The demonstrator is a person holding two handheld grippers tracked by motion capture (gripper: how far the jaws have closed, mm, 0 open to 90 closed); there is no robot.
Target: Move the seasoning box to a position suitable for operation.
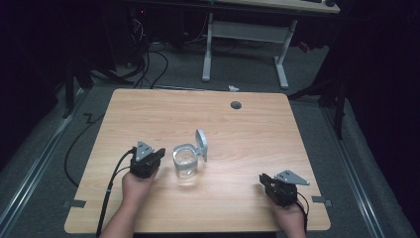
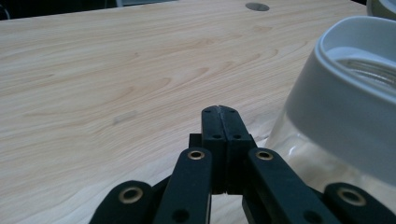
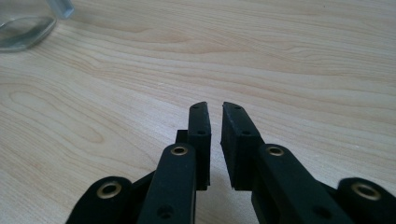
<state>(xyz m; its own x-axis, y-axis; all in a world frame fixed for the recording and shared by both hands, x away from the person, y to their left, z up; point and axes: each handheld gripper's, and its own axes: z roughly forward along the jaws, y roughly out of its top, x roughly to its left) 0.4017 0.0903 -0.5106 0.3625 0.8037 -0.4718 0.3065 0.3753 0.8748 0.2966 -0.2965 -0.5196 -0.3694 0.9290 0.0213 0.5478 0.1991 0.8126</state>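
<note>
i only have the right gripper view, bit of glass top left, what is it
Observer: A clear glass jar with a grey hinged lid flipped open, standing upright.
Operator: where's the other gripper
Observer: The left gripper sits just left of the jar, not touching it.
Operator: open or shut
Observer: Shut on nothing; in the left gripper view its jaws press together at.

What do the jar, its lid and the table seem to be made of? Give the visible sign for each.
Jar: clear glass, probably; the table grain shows through its glossy wall.
Lid: matt grey-white plastic, it seems; opaque and smooth, standing open at the rim.
Table: light wood or wood-look laminate; a printed-looking grain with a smooth, low sheen leaves that open.
</note>
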